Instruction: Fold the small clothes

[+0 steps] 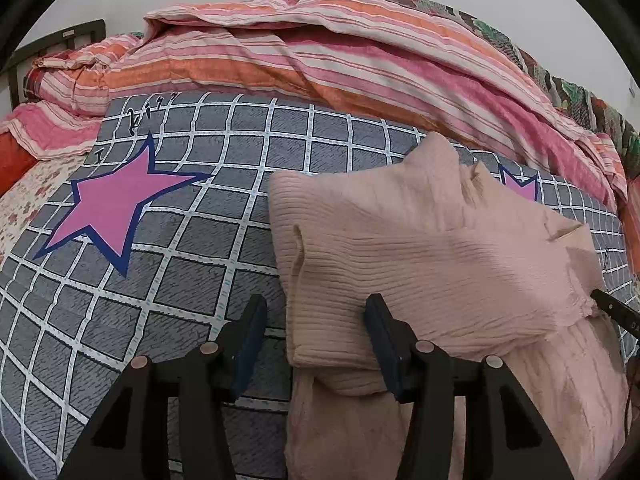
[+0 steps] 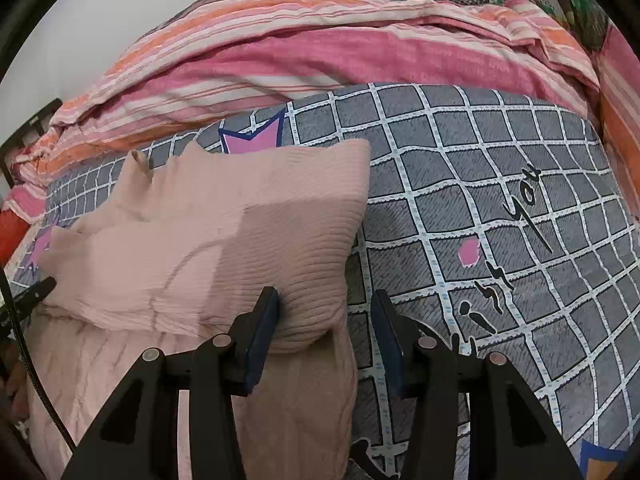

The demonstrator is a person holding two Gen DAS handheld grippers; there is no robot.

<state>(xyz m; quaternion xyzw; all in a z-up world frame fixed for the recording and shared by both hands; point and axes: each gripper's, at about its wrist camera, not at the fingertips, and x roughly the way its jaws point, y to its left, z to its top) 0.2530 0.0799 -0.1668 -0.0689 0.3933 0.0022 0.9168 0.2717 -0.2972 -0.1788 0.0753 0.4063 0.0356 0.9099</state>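
Note:
A pale pink ribbed garment (image 1: 420, 248) lies on the grey checked bedsheet (image 1: 180, 240), its upper part folded back over the lower part. My left gripper (image 1: 316, 336) is open, its jaws standing either side of the garment's left folded edge. In the right wrist view the same garment (image 2: 208, 240) fills the left half. My right gripper (image 2: 324, 328) is open around the garment's right folded edge, left finger (image 2: 264, 332) against the cloth. The right gripper's tip (image 1: 612, 308) shows at the far right of the left wrist view.
A bunched pink and orange striped quilt (image 1: 320, 56) lies along the far side of the bed. A big pink star (image 1: 116, 204) is printed on the sheet left of the garment. A dark bed frame (image 1: 60, 48) stands at the far left.

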